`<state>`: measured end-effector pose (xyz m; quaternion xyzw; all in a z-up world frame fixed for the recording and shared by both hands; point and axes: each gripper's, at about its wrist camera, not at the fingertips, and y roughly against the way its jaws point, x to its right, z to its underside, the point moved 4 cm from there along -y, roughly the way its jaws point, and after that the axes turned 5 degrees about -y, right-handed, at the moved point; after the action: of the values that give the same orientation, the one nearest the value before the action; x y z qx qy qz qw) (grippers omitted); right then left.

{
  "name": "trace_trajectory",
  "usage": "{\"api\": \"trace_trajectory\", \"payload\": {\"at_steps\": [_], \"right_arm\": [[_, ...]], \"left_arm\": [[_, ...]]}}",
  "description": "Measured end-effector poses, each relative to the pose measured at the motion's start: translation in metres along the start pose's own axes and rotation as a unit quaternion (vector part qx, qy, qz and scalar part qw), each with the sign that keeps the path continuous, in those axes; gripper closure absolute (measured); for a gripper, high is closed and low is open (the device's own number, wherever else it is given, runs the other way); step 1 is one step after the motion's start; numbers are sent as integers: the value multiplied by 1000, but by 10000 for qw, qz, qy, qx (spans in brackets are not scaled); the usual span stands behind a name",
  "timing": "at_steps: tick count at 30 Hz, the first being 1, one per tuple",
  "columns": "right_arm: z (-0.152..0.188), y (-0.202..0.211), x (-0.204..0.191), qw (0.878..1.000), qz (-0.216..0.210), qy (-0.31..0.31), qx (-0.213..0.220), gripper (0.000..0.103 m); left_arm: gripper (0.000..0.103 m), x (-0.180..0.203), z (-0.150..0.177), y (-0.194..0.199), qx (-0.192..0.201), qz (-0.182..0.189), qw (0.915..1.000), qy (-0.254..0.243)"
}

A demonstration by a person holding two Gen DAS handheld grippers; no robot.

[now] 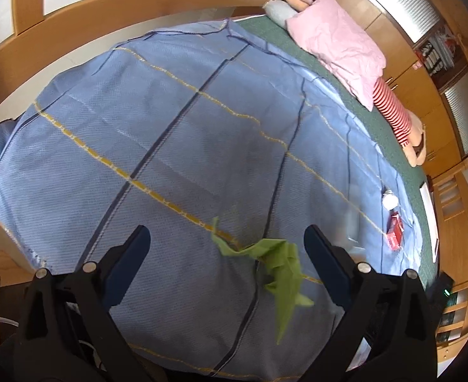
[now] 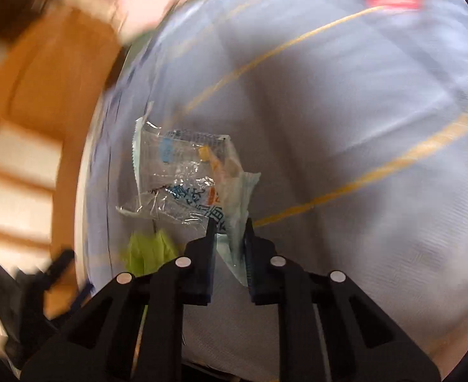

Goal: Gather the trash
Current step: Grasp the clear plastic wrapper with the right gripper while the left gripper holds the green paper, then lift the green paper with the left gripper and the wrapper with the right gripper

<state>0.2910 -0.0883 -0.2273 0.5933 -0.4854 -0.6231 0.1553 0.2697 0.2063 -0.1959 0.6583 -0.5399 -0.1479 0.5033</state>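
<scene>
A crumpled green paper (image 1: 278, 267) lies on the blue bedspread (image 1: 170, 121), between the fingers of my open left gripper (image 1: 226, 238), which hovers over it without touching. In the right wrist view, my right gripper (image 2: 230, 226) is shut on the lower edge of a clear plastic wrapper (image 2: 186, 178) with blue print. The same green paper (image 2: 148, 251) shows blurred to the left of it. A red carton (image 1: 395, 232) and a white crumpled ball (image 1: 389, 200) lie near the bed's right edge.
A pink pillow (image 1: 338, 41) and a striped soft toy (image 1: 396, 114) lie along the far side on a green sheet (image 1: 393, 146). A wooden bed frame (image 1: 84, 25) and wooden cabinets (image 1: 424, 102) surround the bed. The right wrist view is motion-blurred.
</scene>
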Motion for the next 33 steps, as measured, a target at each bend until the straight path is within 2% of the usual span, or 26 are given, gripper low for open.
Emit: {"api": "trace_trajectory", "payload": {"at_steps": [3,6,8,9,10,12,13,14,15,16,18,20,24,27,30,33], "right_arm": [[5,47,16,9976,-15,-242,648,86],[19,73,27,9964,-253,-324,746,86],[25,87,34,9956,-304,-316,826,86],[28,95,36,9952,-292,-266,895,86],[30,99,35,9947,-259,-202,970,86],[33,110,36,9937,-149,-70,1110,86],[34,113,35,9932,-103,-13,1160,86],[36,117,35,9926,-63,47,1211,86],[37,118,38,9922,-41,84,1246,86],[37,120,39,9915,-7,132,1295,86],[38,122,39,9896,91,242,1414,86],[38,125,38,9874,212,361,1527,86],[39,127,31,9835,370,558,1682,86],[42,126,24,9810,455,709,1746,86],[44,124,19,9798,489,811,1760,86],[46,121,14,9780,542,939,1781,86]], "left_arm": [[6,22,3,-14,-203,180,9987,-431],[6,56,13,-36,-357,198,9932,-1091],[15,77,21,-49,-303,45,9856,-1662],[28,86,27,-56,-278,-102,9798,-1976],[33,92,35,-66,-392,-207,9740,-2220],[34,96,46,-81,-692,-239,9681,-2397],[38,95,51,-88,-791,-277,9660,-2446],[41,94,53,-90,-737,-354,9641,-2528],[54,95,54,-89,-600,-512,9602,-2680],[74,95,54,-87,-547,-609,9573,-2772],[75,95,50,-78,-491,-424,9618,-2659],[76,96,44,-58,-122,-360,9646,-2609],[76,105,37,-16,614,-244,9588,-2763],[76,110,37,14,959,-117,9545,-2822],[76,109,39,42,1332,-148,9463,-2942],[76,115,43,57,1547,-177,9397,-3046]]}}
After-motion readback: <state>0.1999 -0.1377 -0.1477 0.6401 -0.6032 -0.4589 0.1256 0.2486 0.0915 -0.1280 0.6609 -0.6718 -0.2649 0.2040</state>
